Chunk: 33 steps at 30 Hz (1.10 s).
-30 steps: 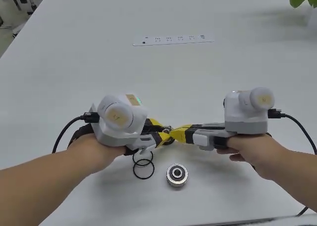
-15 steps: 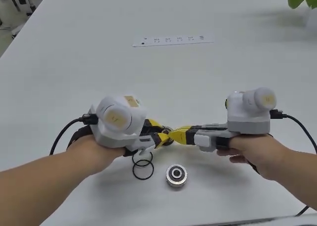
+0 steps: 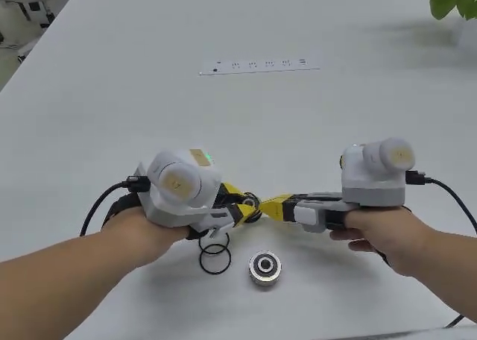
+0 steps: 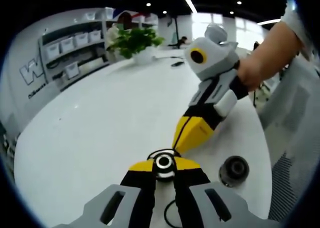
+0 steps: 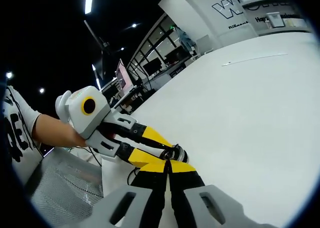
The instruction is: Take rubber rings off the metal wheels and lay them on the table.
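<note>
A metal wheel [image 4: 164, 161] is gripped above the desk [image 3: 261, 131] by the left gripper [image 3: 244, 208], whose yellow-tipped fingers [image 4: 141, 167] are closed onto its two sides. In the left gripper view the wheel's flat face and bore are turned back toward the camera, so its axis is seen to run along those fingers. The right gripper [image 3: 274, 205] is brought in from the opposite side, tip to tip with the left. Its fingers [image 5: 152, 168] are pressed almost together, and their tips are touching the rim of the held wheel. Whether a ring is pinched between them cannot be told. A second wheel [image 3: 265, 267] is laid flat on the desk with its bore upward, just in front of the grippers. Two rubber rings [image 3: 215, 260] are laid flat beside it, overlapping, under the left gripper.
</note>
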{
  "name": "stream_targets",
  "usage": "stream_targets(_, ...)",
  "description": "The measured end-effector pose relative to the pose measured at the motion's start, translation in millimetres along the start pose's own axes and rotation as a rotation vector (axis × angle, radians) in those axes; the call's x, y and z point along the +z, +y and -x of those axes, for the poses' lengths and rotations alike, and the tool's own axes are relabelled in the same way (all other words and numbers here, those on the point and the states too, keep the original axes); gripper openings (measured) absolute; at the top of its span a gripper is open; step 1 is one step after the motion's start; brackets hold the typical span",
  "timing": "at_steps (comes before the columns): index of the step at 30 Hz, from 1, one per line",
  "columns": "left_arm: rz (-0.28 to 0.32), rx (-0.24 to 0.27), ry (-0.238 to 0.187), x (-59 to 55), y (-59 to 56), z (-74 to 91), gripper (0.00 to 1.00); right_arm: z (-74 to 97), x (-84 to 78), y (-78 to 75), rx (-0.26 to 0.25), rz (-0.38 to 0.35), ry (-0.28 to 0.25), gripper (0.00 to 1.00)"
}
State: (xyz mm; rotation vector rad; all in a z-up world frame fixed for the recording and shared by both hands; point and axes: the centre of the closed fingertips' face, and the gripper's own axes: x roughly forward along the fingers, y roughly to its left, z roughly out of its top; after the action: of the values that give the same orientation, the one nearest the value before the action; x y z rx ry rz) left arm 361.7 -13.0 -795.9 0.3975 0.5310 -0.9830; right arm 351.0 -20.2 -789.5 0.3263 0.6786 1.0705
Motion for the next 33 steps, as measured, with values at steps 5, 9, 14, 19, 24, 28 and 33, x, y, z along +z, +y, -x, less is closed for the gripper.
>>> stream_targets(5, -0.018, 0.006, -0.001, 0.1, 1.5, 2.4, 0.17, -0.4, 1.2, 0.7, 0.002, 0.001, -0.002, 0.00)
stream_targets(9, -0.002, -0.014, 0.001, -1.6, -0.9, 4.6, 0.22, -0.1, 1.7, -0.7, -0.001, 0.000, -0.003, 0.00)
stream_targets(14, -0.012, -0.039, 0.013, -5.4, -6.7, 10.9, 0.28, -0.8, 2.7, -0.3, -0.002, 0.000, -0.005, 0.00)
stream_targets(19, -0.005, -0.042, -0.008, -3.1, -7.4, 19.5, 0.31, -0.7, 3.3, 0.5, 0.000, -0.004, -0.008, 0.00)
stream_targets(24, 0.013, -0.037, -0.027, -1.1, -6.5, 28.7, 0.35, 0.3, 4.6, 3.5, 0.003, -0.003, -0.010, 0.00)
stream_targets(28, 0.024, -0.033, -0.039, 0.0, -6.0, 38.8, 0.39, 0.5, 4.9, 4.9, 0.005, -0.003, -0.010, 0.00)
stream_targets(33, 0.031, -0.032, -0.048, -0.1, -5.7, 48.5, 0.45, 0.6, 5.8, 8.8, 0.010, -0.001, -0.009, 0.00)
